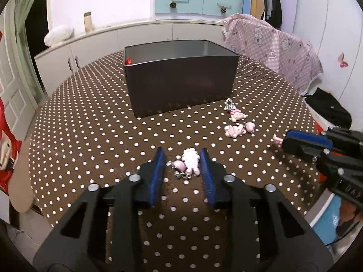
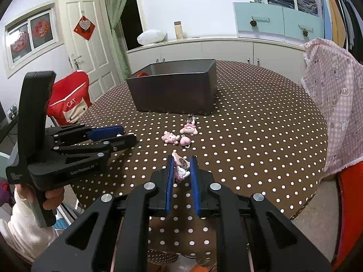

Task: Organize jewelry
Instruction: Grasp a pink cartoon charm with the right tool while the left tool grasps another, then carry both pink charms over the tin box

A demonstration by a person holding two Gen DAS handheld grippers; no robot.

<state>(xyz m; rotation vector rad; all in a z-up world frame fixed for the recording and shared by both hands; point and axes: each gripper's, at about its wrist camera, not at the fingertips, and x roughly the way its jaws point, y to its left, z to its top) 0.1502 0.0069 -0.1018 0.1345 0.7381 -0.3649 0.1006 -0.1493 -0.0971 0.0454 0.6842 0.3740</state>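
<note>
My left gripper (image 1: 181,158) was open w/ a white charm (image 1: 191,161) between its fingers. Right gripper (image 2: 181,170) bracketed another pink charm (image 2: 180,171); contact unclear, so couldn't tell grip. Grey box (image 1: 181,83) sat behind on the dotted table (image 1: 90,136).

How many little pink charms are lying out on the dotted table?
4: one between the left gripper fingers, one between the right gripper fingers, two near the dark metal box. Others may be hidden inside.
</note>
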